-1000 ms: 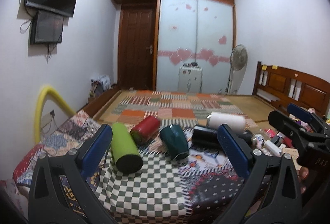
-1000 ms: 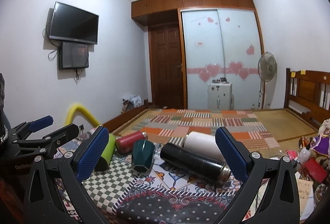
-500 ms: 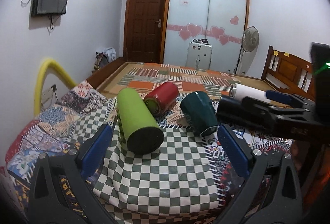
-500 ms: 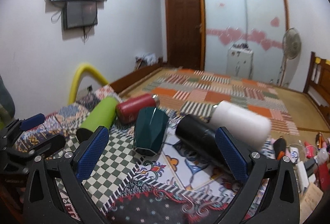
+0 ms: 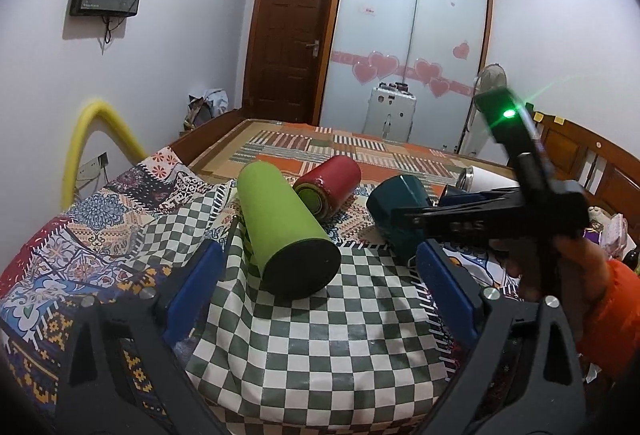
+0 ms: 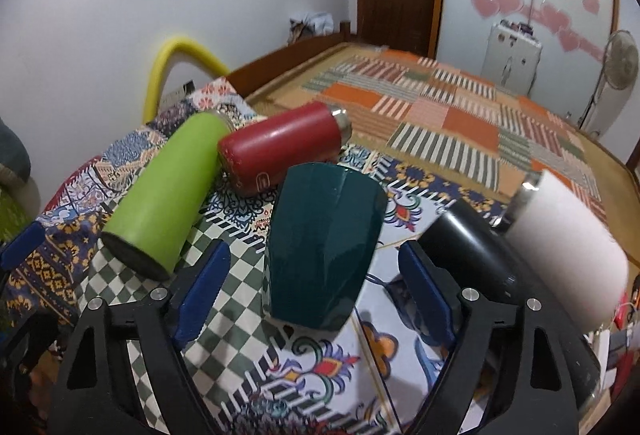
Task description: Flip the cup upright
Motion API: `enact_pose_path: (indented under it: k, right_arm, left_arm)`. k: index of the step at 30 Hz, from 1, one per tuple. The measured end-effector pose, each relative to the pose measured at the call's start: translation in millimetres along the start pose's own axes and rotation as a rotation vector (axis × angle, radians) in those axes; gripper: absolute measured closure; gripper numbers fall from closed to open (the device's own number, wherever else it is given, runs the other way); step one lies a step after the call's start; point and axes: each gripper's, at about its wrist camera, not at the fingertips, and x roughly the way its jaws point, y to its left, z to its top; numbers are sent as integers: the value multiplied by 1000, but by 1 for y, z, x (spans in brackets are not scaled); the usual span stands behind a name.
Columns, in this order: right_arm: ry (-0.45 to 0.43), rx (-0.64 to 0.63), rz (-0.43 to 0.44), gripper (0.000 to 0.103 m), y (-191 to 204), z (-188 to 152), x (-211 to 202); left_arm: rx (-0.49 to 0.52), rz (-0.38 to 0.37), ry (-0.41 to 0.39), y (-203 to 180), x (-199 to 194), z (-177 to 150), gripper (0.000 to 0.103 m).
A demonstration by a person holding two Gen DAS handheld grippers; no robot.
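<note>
1. Nothing is flipped yet: the dark green cup (image 6: 324, 247) lies on its side on the patterned cloth (image 6: 328, 367), at 12 o'clock from the right gripper (image 6: 314, 293).
2. Both tongs gape, empty; the left gripper (image 5: 320, 295) faces the lime bottle (image 5: 286, 231).
3. Left to do: grasp, lift, stand upright.
</note>
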Motion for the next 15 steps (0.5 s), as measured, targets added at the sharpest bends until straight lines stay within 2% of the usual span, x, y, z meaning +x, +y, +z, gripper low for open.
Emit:
enact_pose_path:
  k: [10, 15]
  right_arm:
    - [102, -49, -48, 20, 5, 13, 30]
    - [123, -69, -69, 27, 7, 17, 39]
  left_arm:
    - [23, 8, -22, 1, 0, -2, 5]
    - [10, 11, -21, 6, 2, -3, 5]
